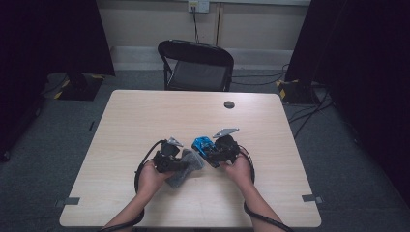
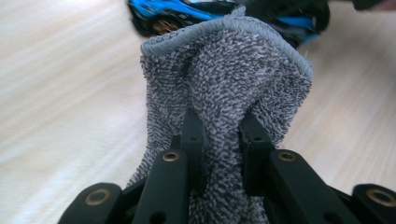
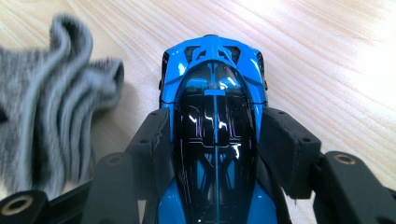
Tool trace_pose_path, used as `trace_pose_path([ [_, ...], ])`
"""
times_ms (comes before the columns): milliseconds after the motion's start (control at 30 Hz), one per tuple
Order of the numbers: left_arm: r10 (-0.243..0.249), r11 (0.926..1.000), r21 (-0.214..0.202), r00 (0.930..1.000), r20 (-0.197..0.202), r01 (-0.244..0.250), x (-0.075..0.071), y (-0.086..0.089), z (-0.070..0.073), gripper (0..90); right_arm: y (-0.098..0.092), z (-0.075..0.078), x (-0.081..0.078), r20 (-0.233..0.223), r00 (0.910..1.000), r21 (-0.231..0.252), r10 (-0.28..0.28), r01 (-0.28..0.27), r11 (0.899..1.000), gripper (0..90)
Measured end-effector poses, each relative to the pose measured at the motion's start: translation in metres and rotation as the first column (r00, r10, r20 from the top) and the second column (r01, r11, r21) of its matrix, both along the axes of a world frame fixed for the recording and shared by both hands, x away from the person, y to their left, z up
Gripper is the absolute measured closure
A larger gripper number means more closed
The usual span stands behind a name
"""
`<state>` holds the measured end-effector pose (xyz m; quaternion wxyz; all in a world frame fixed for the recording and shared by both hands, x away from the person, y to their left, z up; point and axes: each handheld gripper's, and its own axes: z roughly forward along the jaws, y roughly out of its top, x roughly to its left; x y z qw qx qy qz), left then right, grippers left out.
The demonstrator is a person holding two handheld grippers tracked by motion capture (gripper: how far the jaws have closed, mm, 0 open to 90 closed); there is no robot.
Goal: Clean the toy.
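Left hand (image 1: 151, 176): comes in from the desk's near edge, forearm angled toward the middle, wrapped around the left gripper (image 1: 170, 157).
Left gripper: jaws drawn close, pinching a fold of grey terry cloth (image 2: 224, 88); pile bunched between the two black pads (image 2: 194, 130).
Right hand (image 1: 238, 168): comes in from the near edge right of centre, holding the right gripper (image 1: 217, 151) low over the desk, pointed toward the cloth.
Right gripper: jaws half spread, clamped on both flanks of a blue toy car (image 3: 215, 116); car's length runs along the jaws.
Toy car, place: near the middle of the desk (image 1: 145, 116), a little toward the near edge, just beside the cloth's upper end.
Cloth, place: left of the car, toward the near edge, partly draped under the left gripper.
Open room: bare wood along the far edge, both far corners, left and right edges; round cable hole (image 1: 229, 104) toward the far right.
Beyond the far edge: black folding chair (image 1: 197, 65).
Hidden or unclear: car's wheels under the jaws, its rear cut off at the frame bottom; cloth's lower part behind the left gripper; whether cloth touches car, cannot tell; cloth blurred in the right gripper view.
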<state>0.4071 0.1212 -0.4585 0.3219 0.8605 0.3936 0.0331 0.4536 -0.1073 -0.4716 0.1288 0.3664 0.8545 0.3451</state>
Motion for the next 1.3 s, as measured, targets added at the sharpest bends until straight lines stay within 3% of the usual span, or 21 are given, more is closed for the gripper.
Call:
trace_pose_path([
  [267, -0.093, 0.9957, 0.001, 0.9956, -0.009, 0.093, -0.02, -0.022, -0.003, 75.9, 0.0, 0.0, 0.0, -0.001, 1.0, -0.004, 0.001, -0.001, 1.0, 44.3],
  [433, -0.182, 0.9832, -0.022, 0.983, -0.026, 0.181, -0.031, -0.043, -0.002, 75.9, 0.0, 0.0, 0.0, 0.0, 1.0, -0.002, 0.003, -0.003, 1.0, 44.3],
  [467, -0.2, 0.9798, -0.011, 0.9795, -0.021, 0.2, -0.032, -0.047, -0.002, 75.9, 0.0, 0.0, 0.0, -0.001, 1.0, -0.004, 0.003, -0.003, 1.0, 44.3],
  [567, -0.215, 0.9766, -0.013, 0.9764, -0.02, 0.215, -0.032, -0.056, -0.005, 75.8, 0.0, 0.0, 0.0, 0.0, 1.0, -0.003, 0.001, -0.001, 1.0, 44.3],
  [767, -0.204, 0.9787, -0.03, 0.9784, -0.033, 0.203, -0.025, -0.063, -0.015, 75.6, 0.0, 0.0, -0.001, 0.001, 1.0, -0.003, -0.003, 0.003, 1.0, 44.3],
  [1033, -0.144, 0.9886, -0.047, 0.9892, -0.024, 0.143, -0.013, -0.059, -0.017, 75.4, 0.001, 0.0, -0.001, 0.003, 1.0, -0.007, -0.001, 0.001, 1.0, 44.3],
  [1300, -0.127, 0.9914, -0.033, 0.9917, -0.019, 0.127, -0.007, -0.055, -0.017, 75.4, 0.0, 0.0, -0.001, 0.006, 1.0, -0.002, -0.002, 0.002, 1.0, 44.3],
])
